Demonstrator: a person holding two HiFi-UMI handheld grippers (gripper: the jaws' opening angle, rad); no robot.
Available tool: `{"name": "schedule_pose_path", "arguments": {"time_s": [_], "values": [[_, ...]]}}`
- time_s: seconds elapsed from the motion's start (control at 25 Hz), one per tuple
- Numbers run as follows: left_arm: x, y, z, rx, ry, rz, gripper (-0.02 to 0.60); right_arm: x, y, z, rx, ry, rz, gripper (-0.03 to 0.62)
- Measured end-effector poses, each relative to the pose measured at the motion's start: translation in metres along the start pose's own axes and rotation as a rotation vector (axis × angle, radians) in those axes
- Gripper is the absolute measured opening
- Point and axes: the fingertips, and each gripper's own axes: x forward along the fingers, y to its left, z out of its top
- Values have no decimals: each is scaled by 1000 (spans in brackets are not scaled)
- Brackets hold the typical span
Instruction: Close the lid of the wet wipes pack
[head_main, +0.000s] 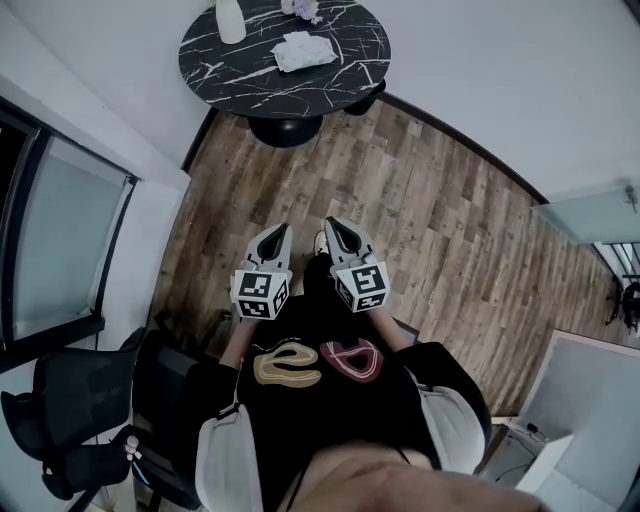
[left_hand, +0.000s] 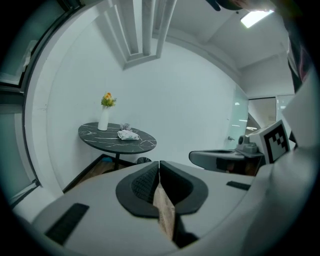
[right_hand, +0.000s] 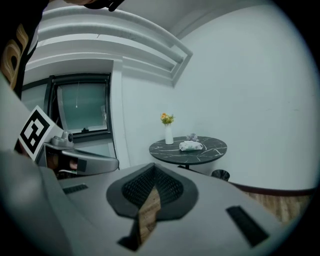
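A white wet wipes pack (head_main: 303, 51) lies on a round black marble table (head_main: 345, 78) far ahead, by the wall. It also shows small in the left gripper view, the pack (left_hand: 128, 134) on the table (left_hand: 145, 145), and in the right gripper view, the pack (right_hand: 191, 145) on the table (right_hand: 215, 150). Whether its lid is up is too small to tell. My left gripper (head_main: 276, 234) and right gripper (head_main: 337, 229) are held side by side close to my body, well short of the table. Both are shut with nothing between the jaws.
A white vase (head_main: 230, 20) with flowers stands on the table's left side, a small crumpled thing (head_main: 303, 9) behind the pack. A black bin (right_hand: 220, 174) sits on the wooden floor (head_main: 440, 220) under the table. A black office chair (head_main: 70, 400) and a window (head_main: 55, 240) are at my left.
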Motion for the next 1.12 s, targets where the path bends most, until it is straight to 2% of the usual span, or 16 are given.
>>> {"name": "schedule_pose_path", "arguments": {"time_s": [0.24, 0.52, 0.88, 1.12], "values": [[58, 6, 23, 18, 3, 48, 20, 41, -49, 18, -2, 10, 53, 11], [116, 9, 48, -19, -16, 102, 20, 80, -98, 32, -20, 34, 139, 11], [176, -2, 57, -77, -24, 173, 20, 101, -156, 41, -41, 48, 219, 11], [200, -11, 59, -82, -16, 175, 20, 106, -182, 42, -31, 52, 225, 11]]}}
